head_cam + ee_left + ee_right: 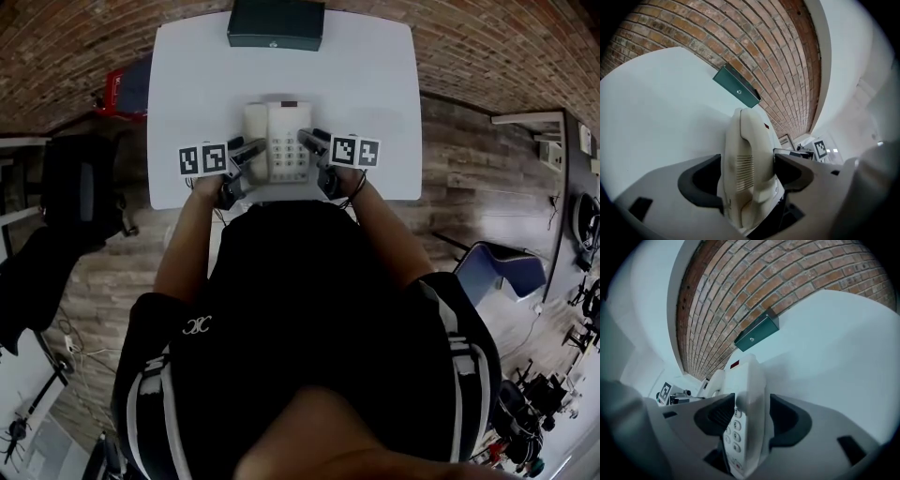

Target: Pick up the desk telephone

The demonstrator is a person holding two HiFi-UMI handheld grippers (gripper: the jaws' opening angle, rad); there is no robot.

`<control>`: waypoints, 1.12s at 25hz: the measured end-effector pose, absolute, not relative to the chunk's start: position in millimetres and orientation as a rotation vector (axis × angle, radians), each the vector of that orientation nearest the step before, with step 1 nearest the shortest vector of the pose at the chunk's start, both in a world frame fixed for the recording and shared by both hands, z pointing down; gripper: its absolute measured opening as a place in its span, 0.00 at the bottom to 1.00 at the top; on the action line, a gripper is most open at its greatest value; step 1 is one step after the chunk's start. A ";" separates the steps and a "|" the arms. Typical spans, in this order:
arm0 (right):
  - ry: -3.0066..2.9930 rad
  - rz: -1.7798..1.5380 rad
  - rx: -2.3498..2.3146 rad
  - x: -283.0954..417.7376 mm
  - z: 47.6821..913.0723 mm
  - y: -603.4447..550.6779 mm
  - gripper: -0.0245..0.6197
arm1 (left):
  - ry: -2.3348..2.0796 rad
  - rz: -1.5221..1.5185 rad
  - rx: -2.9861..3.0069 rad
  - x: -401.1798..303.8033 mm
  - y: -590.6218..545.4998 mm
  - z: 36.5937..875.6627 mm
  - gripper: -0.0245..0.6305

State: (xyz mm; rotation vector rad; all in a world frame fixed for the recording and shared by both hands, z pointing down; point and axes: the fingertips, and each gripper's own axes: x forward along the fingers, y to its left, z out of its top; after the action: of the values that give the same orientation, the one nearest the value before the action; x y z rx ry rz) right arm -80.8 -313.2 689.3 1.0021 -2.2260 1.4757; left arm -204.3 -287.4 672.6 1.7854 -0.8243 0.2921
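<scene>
The cream desk telephone (281, 141) lies flat on the white table (375, 75), near its front edge, handset on its left side. My left gripper (246, 164) straddles the handset side and my right gripper (317, 159) straddles the keypad side. In the left gripper view the handset (745, 159) stands between the dark pads (701, 185) of the left gripper (747, 180), and the jaws are spread. In the right gripper view the keypad edge of the telephone (747, 394) runs between the right gripper's (747, 420) pads (787, 423), with a gap on the right. Both stand open around it.
A dark green box (276, 23) sits at the table's far edge against the brick wall. A red object (117, 91) and a black seat (80, 187) stand left of the table. A blue chair (506, 267) is on the wooden floor to the right.
</scene>
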 end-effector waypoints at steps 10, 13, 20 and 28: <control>-2.186 1.771 0.956 -85.0 698.2 -309.3 0.35 | -0.717 0.186 1.756 -199.3 -286.0 676.6 0.55; -2.175 1.730 0.963 -85.6 696.1 -308.8 0.33 | -0.734 0.243 1.758 -198.0 -286.3 675.1 0.53; -2.203 1.652 0.969 -86.8 683.7 -311.1 0.32 | -0.762 0.293 1.793 -197.5 -285.1 666.2 0.51; -2.311 1.584 1.002 -87.2 639.5 -332.1 0.32 | -0.830 0.214 1.889 -200.5 -307.3 620.6 0.50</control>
State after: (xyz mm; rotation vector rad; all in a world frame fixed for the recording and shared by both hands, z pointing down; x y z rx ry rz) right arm -87.2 -332.1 639.5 1.0016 -2.3113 1.5840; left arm -200.5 -307.3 620.6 1.8886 -0.8303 0.2141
